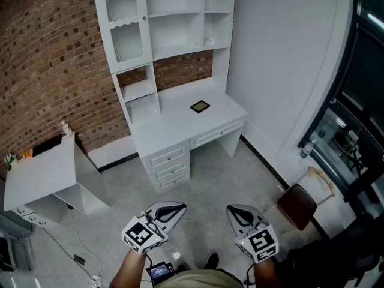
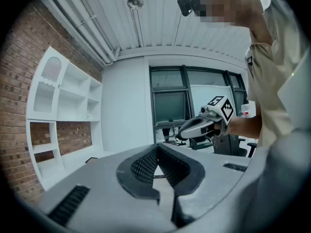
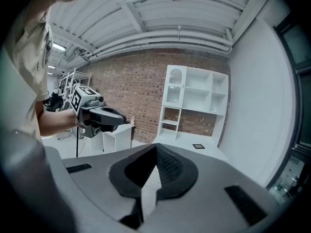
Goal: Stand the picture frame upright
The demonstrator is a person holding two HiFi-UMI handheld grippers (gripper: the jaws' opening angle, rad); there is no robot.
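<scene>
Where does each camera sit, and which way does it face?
Head view: on the head, looking down at desk, flat frame; left tool, right tool, forearms show.
Left tool view: on left tool, facing windows; right tool, torso show.
Right tool view: on right tool, facing brick wall, desk; left tool shows.
Shared: frame, in head and right tool views.

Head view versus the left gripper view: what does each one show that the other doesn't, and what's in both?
Only the head view shows the desk drawers, the brown chair, the small side table and the floor. Only the left gripper view shows the ceiling and its lamp. Both show the white desk with shelves, the picture frame lying flat on it (just a dark sliver in the left gripper view), and the left claw and right claw, both shut and empty.
</scene>
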